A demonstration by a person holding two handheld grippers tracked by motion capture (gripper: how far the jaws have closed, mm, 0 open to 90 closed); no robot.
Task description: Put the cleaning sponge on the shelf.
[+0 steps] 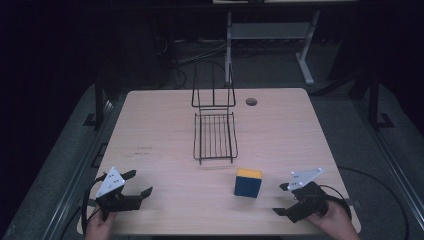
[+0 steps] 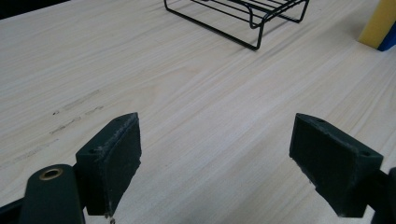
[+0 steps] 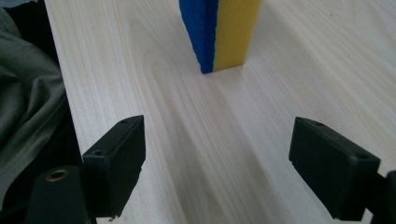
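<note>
A blue and yellow sponge block (image 1: 248, 182) stands on edge on the wooden table (image 1: 165, 130), near the front right. A black wire rack (image 1: 215, 134) sits in the middle, beyond the sponge. My left gripper (image 1: 137, 183) rests at the front left, open and empty. My right gripper (image 1: 281, 199) sits at the front right, open, a short way right of the sponge. In the right gripper view the sponge (image 3: 222, 32) stands ahead of the spread jaws. The left gripper view has the rack (image 2: 243, 14) far ahead and the sponge's yellow corner (image 2: 379, 25) at the right edge.
A round cable hole (image 1: 251, 102) lies in the table near the back edge, right of the rack. Table legs and a frame (image 1: 270, 35) stand on the dark floor behind. Grey cloth (image 3: 23, 98) hangs past the table's edge in the right gripper view.
</note>
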